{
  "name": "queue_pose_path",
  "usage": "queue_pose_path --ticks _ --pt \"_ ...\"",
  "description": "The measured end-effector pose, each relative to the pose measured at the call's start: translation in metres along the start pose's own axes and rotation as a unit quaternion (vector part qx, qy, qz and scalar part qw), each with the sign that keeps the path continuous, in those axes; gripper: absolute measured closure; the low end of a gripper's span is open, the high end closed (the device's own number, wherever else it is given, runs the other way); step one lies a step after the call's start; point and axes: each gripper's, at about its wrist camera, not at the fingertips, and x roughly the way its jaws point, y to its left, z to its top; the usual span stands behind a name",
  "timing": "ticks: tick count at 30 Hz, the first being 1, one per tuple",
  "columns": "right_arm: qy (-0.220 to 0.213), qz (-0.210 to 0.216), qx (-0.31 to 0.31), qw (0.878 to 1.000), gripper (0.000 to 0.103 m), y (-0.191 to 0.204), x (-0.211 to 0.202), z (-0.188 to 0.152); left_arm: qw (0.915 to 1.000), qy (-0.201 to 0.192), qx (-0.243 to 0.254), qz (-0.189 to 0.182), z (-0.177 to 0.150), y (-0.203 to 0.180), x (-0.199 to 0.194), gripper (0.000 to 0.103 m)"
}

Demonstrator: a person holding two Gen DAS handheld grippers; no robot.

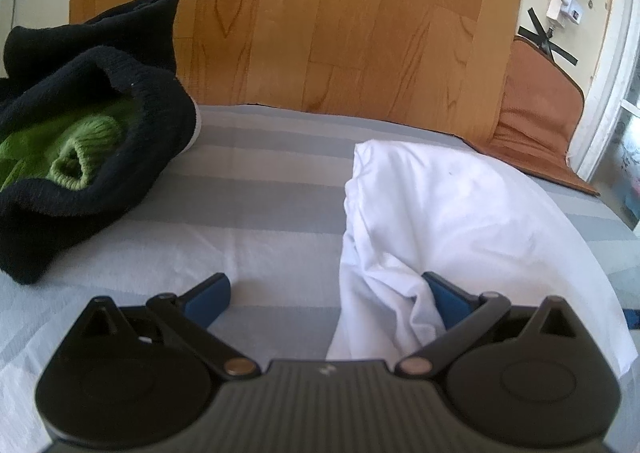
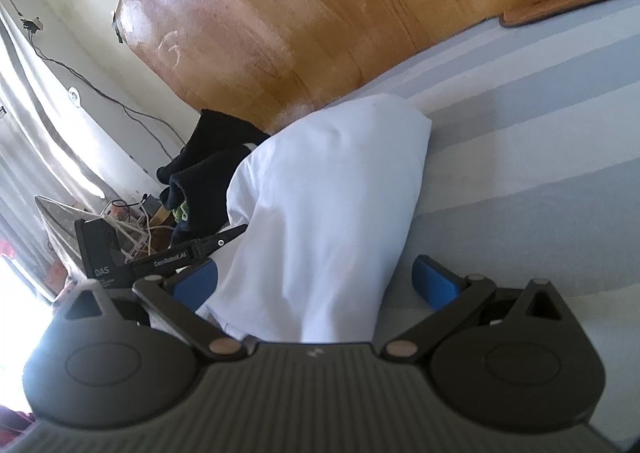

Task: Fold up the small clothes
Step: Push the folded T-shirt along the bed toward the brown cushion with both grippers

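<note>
A white garment (image 1: 452, 221) lies folded in a long shape on the grey striped bedsheet (image 1: 260, 189). My left gripper (image 1: 326, 293) is open low over the sheet; the garment's near left edge drapes between its jaws and against the right blue pad (image 1: 444, 299). In the right wrist view the same white garment (image 2: 328, 213) runs away from me. My right gripper (image 2: 316, 277) is open, with the garment's near end lying between its blue pads. The left gripper's body (image 2: 132, 253) shows beside the cloth at the left.
A heap of black and green knitwear (image 1: 80, 141) lies on the sheet at the left, also in the right wrist view (image 2: 200, 181). A wooden headboard (image 1: 320, 13) stands behind the bed. A brown cushion (image 1: 536, 121) is at the right. Cables and a window are at the left (image 2: 132, 221).
</note>
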Motion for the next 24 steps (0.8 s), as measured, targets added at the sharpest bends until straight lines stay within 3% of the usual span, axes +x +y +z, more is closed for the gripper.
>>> queue_pose_path --ticks 4,7,10,13,15,19,22,24 --pt "0.005 -0.017 0.002 1.000 0.000 -0.004 -0.005 0.008 0.9996 0.014 0.005 -0.023 0.002 0.007 -0.003 0.000" --pt "0.009 -0.029 -0.010 0.999 0.000 -0.004 -0.006 0.011 0.9961 0.048 -0.014 -0.073 0.010 0.021 -0.008 0.000" --pt "0.013 -0.037 -0.018 0.999 0.000 -0.005 -0.003 0.016 0.9849 0.060 -0.087 -0.137 0.014 0.045 -0.016 0.000" --pt "0.015 -0.044 -0.024 0.999 0.006 -0.004 0.003 0.021 0.9714 0.067 -0.128 -0.188 0.016 0.055 -0.016 0.000" --pt "0.019 -0.045 -0.026 0.998 0.013 -0.004 0.010 0.023 0.9662 0.071 -0.136 -0.207 0.015 0.055 -0.012 0.000" --pt "0.031 -0.039 -0.035 0.998 0.015 -0.001 0.025 0.027 0.9604 0.080 -0.135 -0.230 0.013 0.046 0.004 0.000" --pt "0.038 -0.042 -0.048 0.997 0.016 0.007 0.037 0.029 0.9476 0.086 -0.149 -0.269 0.010 0.038 0.012 0.000" --pt "0.039 -0.045 -0.053 0.997 0.023 0.011 0.044 0.030 0.9510 0.077 -0.135 -0.267 0.008 0.028 0.013 0.000"
